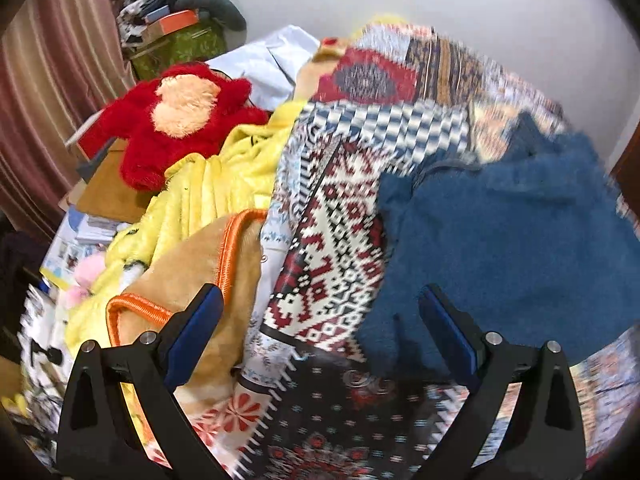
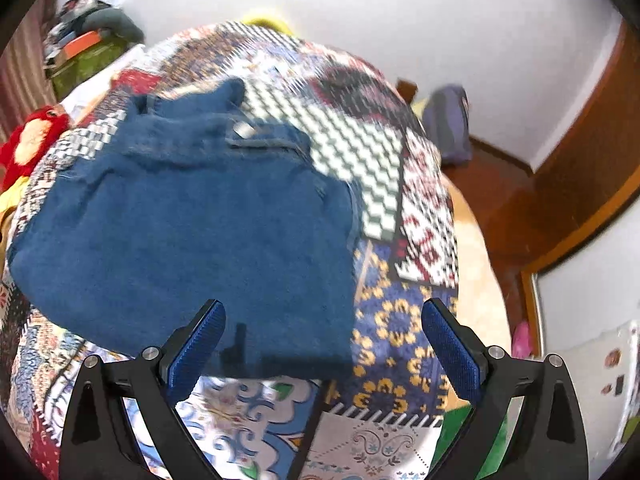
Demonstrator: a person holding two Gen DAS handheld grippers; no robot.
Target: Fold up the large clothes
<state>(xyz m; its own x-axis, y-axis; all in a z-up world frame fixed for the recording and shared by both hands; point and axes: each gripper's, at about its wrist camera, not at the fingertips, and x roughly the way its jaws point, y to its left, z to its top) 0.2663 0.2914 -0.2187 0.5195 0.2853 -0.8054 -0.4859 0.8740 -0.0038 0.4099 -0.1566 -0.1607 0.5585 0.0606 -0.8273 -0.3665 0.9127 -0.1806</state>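
Broadly, the patchwork bedspread carries everything; it covers the bed from the near edge to the far edge by the white wall. On it lies the blue denim garment, already folded into a compact block, sitting mid-surface and toward the near edge in the right wrist view, its waistband and button turned to the far side. Toward the left edge sit a yellow fleece blanket, a tan blanket with orange trim and a red plush toy (none of these touch the denim).

Left gripper: jaws wide apart, nothing between the pads, held above the bedspread with the denim's near left corner just beside its right finger. Right gripper: jaws likewise wide apart and empty, poised over the denim's near right corner.

Judgement: the fold appears largely complete. To finish well, any further pinch should take the near corners through all layers together, keep both edges level, and lay the block flat without dragging the bedspread underneath.
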